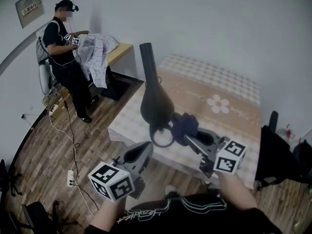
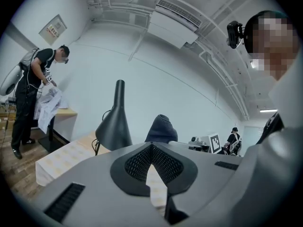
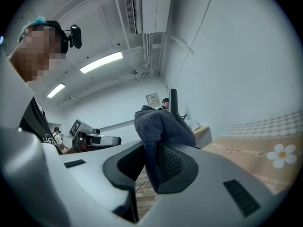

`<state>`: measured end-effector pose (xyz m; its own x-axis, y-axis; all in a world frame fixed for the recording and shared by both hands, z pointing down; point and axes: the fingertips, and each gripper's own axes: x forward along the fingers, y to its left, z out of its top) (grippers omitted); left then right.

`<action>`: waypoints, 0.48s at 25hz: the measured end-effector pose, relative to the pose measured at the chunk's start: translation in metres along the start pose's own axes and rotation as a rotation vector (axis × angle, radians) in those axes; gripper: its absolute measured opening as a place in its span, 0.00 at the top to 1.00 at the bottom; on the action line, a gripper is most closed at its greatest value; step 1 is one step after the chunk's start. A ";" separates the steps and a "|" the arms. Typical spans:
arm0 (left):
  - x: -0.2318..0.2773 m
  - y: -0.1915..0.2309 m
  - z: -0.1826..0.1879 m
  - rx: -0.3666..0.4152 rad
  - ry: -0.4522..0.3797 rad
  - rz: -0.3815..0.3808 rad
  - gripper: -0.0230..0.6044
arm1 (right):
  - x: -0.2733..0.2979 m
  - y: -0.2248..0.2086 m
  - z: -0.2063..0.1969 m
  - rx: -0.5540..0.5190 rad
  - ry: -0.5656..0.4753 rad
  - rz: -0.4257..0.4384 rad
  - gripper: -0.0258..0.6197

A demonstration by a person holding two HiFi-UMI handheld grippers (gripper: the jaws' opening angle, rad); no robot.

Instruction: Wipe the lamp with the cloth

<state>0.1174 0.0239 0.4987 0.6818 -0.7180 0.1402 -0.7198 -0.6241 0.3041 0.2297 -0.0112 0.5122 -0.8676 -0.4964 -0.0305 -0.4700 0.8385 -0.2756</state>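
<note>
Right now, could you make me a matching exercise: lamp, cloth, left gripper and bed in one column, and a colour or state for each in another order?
1 lamp
2 cloth
3 left gripper
4 bed

A holds nothing
B pinched in the right gripper
C black
D flower on its cover

Pairs: 1-C, 2-B, 3-A, 4-D

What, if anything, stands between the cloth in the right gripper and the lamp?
Nothing visible does. The cloth, pinched in the right gripper, sits right beside the lower part of the lamp, with no other thing between them.
</note>
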 end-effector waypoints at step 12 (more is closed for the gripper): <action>-0.086 -0.082 -0.035 0.020 -0.017 -0.050 0.96 | -0.064 0.127 -0.019 0.048 -0.055 0.036 0.87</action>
<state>0.1222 0.1480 0.4947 0.7151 -0.6904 0.1094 -0.6872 -0.6657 0.2910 0.2229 0.1314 0.4980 -0.8729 -0.4789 -0.0933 -0.4294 0.8448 -0.3192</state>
